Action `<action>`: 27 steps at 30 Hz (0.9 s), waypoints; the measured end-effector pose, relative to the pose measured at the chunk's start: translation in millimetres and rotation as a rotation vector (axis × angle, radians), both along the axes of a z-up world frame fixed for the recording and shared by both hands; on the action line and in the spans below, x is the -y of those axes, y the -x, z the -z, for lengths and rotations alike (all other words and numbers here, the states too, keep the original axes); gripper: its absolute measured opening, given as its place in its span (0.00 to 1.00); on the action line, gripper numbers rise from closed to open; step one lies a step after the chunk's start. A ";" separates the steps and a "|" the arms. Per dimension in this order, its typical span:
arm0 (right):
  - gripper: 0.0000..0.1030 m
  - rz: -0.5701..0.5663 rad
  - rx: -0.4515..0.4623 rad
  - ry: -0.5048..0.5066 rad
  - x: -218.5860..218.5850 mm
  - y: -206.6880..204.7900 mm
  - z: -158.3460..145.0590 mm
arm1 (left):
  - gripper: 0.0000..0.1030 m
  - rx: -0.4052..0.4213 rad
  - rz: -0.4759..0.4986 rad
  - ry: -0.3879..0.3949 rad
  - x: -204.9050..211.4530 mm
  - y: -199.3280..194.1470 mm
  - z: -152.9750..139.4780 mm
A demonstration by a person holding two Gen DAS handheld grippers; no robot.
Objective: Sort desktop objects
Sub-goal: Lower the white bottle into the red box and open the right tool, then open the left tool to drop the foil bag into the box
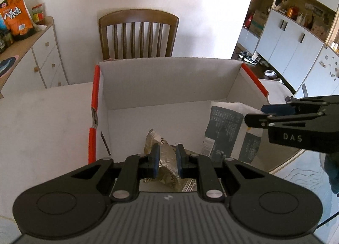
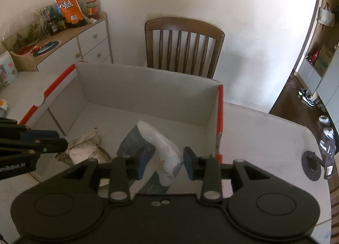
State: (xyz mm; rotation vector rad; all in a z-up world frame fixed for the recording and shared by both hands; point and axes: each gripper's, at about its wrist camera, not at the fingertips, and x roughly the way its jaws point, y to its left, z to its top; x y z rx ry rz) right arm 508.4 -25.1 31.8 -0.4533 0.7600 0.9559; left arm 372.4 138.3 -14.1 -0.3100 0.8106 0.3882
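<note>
A white cardboard box with orange-red edges (image 1: 169, 78) (image 2: 131, 87) stands on the white table. Inside it lie a crinkled silver foil packet (image 1: 163, 154) (image 2: 84, 150) and a white and dark blue-grey pouch (image 1: 228, 129) (image 2: 156, 138). My left gripper (image 1: 167, 157) hovers over the foil packet with its blue pads apart, open and empty. My right gripper (image 2: 165, 163) is open above the pouch, pads on either side and apart from it. The right gripper also shows in the left wrist view (image 1: 275, 116), and the left gripper shows in the right wrist view (image 2: 42, 140).
A wooden chair (image 1: 138, 34) (image 2: 184, 44) stands behind the box. A white cabinet (image 2: 84, 44) at the left carries an orange snack bag (image 2: 70, 8) and jars. A thin dark stick (image 1: 105, 143) lies on the table (image 1: 42, 127) left of the box. A dark round stand (image 2: 313, 165) sits at the table's right edge.
</note>
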 end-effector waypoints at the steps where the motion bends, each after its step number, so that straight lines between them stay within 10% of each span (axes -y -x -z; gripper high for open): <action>1: 0.37 0.002 0.003 -0.004 1.5 -0.5 -2.1 | 0.14 0.002 0.000 0.001 0.4 1.5 -1.6; 27: 0.59 -0.127 -0.001 -0.056 42.9 27.0 -46.5 | 0.14 0.047 0.000 -0.004 41.9 42.0 -50.6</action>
